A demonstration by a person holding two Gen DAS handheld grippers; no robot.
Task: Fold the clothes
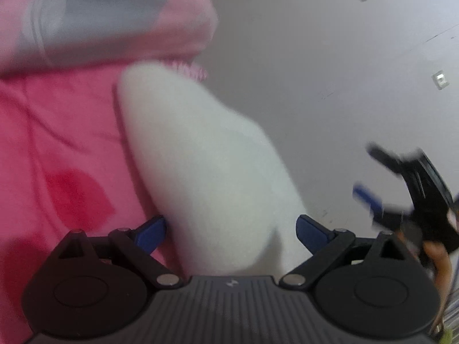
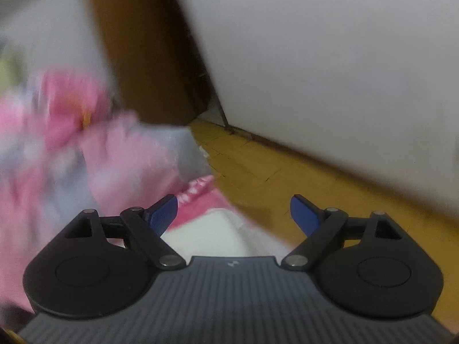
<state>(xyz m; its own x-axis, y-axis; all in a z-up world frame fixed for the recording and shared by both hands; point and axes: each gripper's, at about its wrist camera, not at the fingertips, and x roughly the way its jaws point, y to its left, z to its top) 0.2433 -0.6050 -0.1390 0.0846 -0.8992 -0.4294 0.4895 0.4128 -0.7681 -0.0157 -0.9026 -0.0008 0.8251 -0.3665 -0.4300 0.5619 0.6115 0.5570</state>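
- The left gripper (image 1: 231, 230) hung low over the bed with its blue pads spread wide; a white garment (image 1: 200, 154) ran up between them from just ahead of the claw, but the pads did not seem to press it, so I judged it loose rather than clamped.
- To the left of that claw lay a pink blanket (image 1: 57, 149) with darker red patches, and above it a paler pink and grey cover (image 1: 100, 20). The white piece rested on the pink, I suppose because the bed served as the folding surface.
- Off to the right of the left claw, against the pale wall (image 1: 315, 57), the right gripper (image 1: 373, 177) showed as a blur, tilted, with a hand (image 1: 439, 261) behind it.
- Seen along its own fingers, the right gripper (image 2: 233, 213) stood well apart and held nothing. A corner of white cloth lay just under and left of it, and yellow floor (image 2: 287, 172) stretched ahead.
- My guess was that it had let go of a fold and swung clear; the fold was not yet finished.
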